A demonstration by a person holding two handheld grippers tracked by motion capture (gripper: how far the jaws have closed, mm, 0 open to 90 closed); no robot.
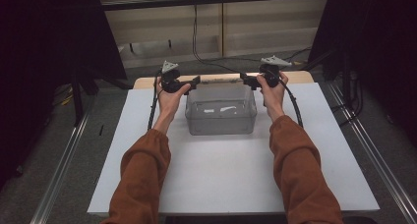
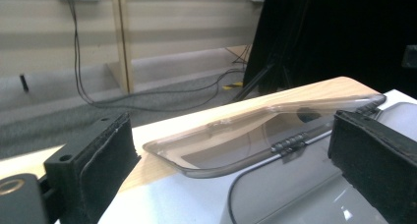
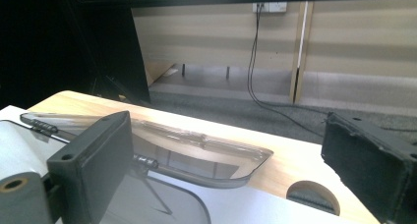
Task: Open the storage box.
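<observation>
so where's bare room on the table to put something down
Bare white table between the clear box and the near edge, between the sleeves, plus strips either side. Crowded at the far edge: open lid, left tool, right tool.

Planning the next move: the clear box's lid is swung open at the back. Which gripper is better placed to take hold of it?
Hard to separate. The left gripper and right gripper both have open jaws at opposite ends of the lid. Using both together looks most sensible.

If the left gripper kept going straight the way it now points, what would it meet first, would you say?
Most likely the clear hinged lid of the plastic box: it lies between the left gripper's open jaws and just ahead. Depth is hard to judge.
</observation>
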